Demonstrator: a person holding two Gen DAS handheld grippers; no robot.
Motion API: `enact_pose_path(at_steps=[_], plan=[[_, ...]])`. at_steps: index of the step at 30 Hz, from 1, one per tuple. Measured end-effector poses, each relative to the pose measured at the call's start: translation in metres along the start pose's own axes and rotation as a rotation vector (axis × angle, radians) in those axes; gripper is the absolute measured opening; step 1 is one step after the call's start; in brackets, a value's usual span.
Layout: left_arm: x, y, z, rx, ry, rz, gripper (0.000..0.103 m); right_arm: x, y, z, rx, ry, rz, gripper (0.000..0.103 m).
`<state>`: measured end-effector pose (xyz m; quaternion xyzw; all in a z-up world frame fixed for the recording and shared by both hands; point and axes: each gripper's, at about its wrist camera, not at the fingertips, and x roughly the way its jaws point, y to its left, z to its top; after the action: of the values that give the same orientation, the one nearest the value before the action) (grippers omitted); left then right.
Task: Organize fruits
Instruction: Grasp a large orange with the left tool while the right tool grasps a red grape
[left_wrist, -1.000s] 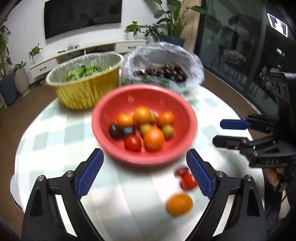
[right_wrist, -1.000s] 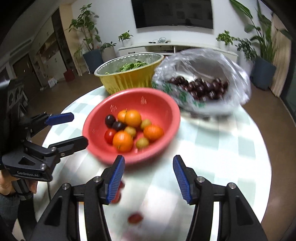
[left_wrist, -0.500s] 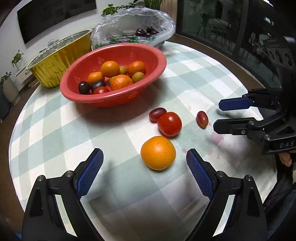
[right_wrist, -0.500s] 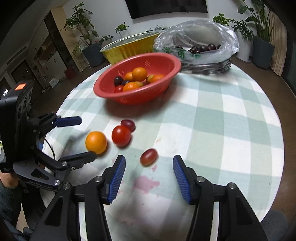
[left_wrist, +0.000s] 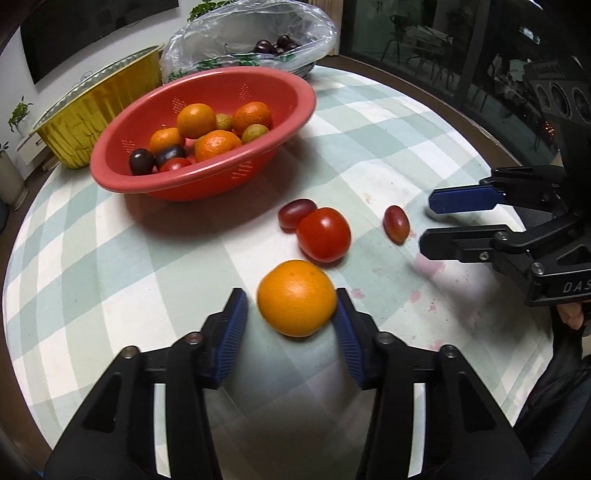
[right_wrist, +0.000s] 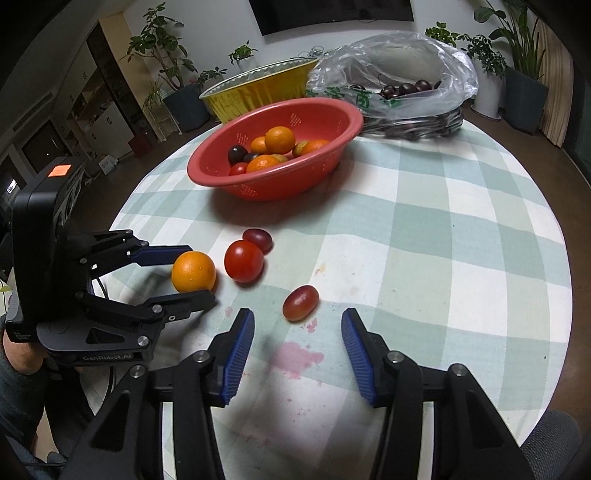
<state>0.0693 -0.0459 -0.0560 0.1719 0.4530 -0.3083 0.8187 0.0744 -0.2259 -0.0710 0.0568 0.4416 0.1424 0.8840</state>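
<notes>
The left gripper (left_wrist: 290, 314) has just been closing, and the orange (left_wrist: 296, 297) lies between its two blue pads; the right pad touches the side of the orange, but between the left pad and the fruit a narrow gap remains, so the grip is not complete and the jaws count as open around it; the orange rests on the checked tablecloth (left_wrist: 369, 147). In the right wrist view the same orange (right_wrist: 193, 271) sits between the fingers of the left gripper (right_wrist: 197, 273), one finger behind it and one in front.

The right gripper (right_wrist: 297, 332) has also just been closing a little, but its jaws stand apart with nothing pressed between them; the small oval tomato (right_wrist: 300, 302) lies just beyond the tips, near the middle of the gap and somewhat closer to the left pad; from the left wrist view this tomato (left_wrist: 396, 223) is just beside the tips of the right gripper (left_wrist: 424, 221), not touching.

Behind the orange lies a round red tomato (left_wrist: 323, 239), and a darker oval tomato (left_wrist: 295, 212) touches it on the far side; farther away stands the red bowl (left_wrist: 258, 166) with oranges and other small fruits inside; behind it are a yellow foil tub (left_wrist: 92, 110) and a plastic bag (left_wrist: 240, 40) with dark cherries.
</notes>
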Motion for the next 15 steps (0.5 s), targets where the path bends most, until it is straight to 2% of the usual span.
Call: enact_pose_path(at_steps=[15], plan=[[-0.015,0.008,-0.013,-0.087,-0.045,-0.021,0.038,0.02,0.007,0.009,-0.021,0.038,-0.023,0.044]])
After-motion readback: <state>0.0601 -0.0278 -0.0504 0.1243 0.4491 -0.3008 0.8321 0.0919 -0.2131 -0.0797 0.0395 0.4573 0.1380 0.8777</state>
